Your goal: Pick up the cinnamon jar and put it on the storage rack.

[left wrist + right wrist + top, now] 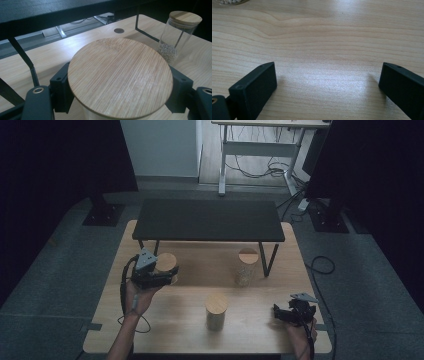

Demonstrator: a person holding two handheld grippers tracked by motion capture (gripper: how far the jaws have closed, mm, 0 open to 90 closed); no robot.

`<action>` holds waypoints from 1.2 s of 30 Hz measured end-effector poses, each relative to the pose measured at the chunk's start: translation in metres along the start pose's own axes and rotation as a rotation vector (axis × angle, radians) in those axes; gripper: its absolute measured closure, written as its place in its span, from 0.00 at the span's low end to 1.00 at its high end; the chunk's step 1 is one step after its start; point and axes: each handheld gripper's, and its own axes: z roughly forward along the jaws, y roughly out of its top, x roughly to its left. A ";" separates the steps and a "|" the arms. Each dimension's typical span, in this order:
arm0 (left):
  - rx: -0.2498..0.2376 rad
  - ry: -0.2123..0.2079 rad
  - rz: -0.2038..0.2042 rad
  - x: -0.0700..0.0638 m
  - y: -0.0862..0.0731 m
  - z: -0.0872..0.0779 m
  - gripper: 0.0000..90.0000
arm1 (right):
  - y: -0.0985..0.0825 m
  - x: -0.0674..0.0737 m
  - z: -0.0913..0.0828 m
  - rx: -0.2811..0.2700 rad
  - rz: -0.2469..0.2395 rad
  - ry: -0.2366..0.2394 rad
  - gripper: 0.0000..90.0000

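Note:
A glass jar with a round bamboo lid [120,77] sits between the jaws of my left gripper [120,86], which is shut on the jar just under the lid. In the high view this jar [167,262] and the left gripper [167,273] are at the table's left, near the front left leg of the black riser. Whether the jar rests on the table or hangs above it I cannot tell. My right gripper [280,312] lies low at the front right, open, with bare wood between its fingers [254,87].
A low black riser shelf [207,220] spans the back of the wooden table [190,285]. A second lidded jar [246,266] with pale grains stands by its right leg, also seen as the grain jar [178,32]. A third lidded jar [216,312] stands front centre.

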 end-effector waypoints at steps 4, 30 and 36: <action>-0.002 0.001 0.003 0.000 0.002 0.000 0.28 | 0.000 0.000 0.000 0.000 0.000 0.000 0.01; -0.007 -0.014 0.008 0.006 0.024 -0.006 0.28 | 0.000 0.000 0.000 0.000 0.000 0.000 0.01; -0.002 -0.010 0.007 0.009 0.030 -0.008 0.28 | 0.000 0.000 0.000 0.000 0.000 0.000 0.01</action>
